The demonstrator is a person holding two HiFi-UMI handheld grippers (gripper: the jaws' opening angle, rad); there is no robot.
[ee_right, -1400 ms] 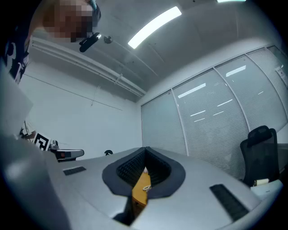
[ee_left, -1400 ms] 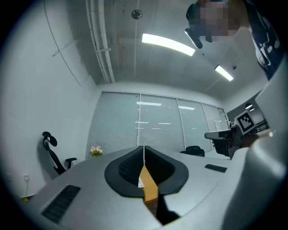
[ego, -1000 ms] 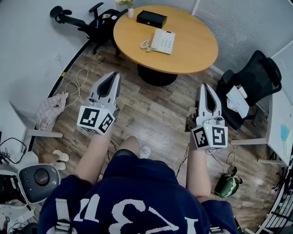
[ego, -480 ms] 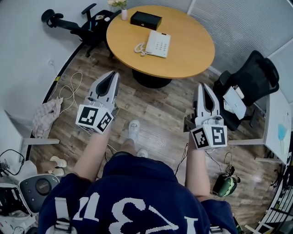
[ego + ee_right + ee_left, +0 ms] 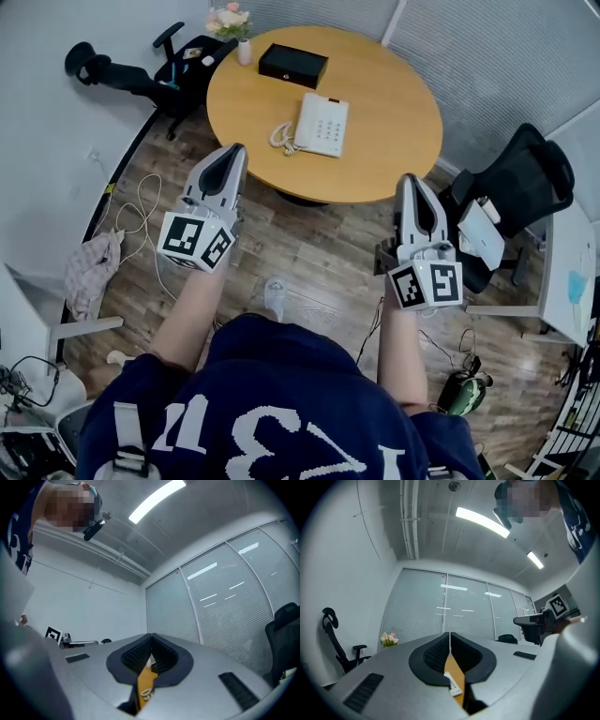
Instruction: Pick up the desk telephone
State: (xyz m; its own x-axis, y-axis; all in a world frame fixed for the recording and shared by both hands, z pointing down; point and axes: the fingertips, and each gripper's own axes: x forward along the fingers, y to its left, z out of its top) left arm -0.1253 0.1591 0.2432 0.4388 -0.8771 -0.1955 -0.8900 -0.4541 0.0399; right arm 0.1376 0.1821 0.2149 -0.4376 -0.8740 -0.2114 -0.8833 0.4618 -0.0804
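The white desk telephone point(image 5: 322, 124) lies flat on the round wooden table point(image 5: 394, 94), its coiled cord point(image 5: 278, 138) at its left side. My left gripper point(image 5: 234, 150) is held in the air at the table's near left edge, shut and empty. My right gripper point(image 5: 413, 178) hovers just short of the table's near right edge, also shut and empty. In the left gripper view the jaws point(image 5: 450, 634) meet, and a sliver of the telephone point(image 5: 455, 686) shows below them. In the right gripper view the closed jaws point(image 5: 151, 636) frame the table and the cord point(image 5: 147, 695).
A black box point(image 5: 293, 66) and a flower vase point(image 5: 243, 51) stand at the table's far side. A black office chair point(image 5: 520, 159) is at the right, another chair point(image 5: 141, 75) lies at the far left. Cables point(image 5: 141, 202) and a cloth point(image 5: 89, 272) lie on the floor.
The person has walked forward: the table and telephone have come closer, and both shut grippers now reach the table's near edge.
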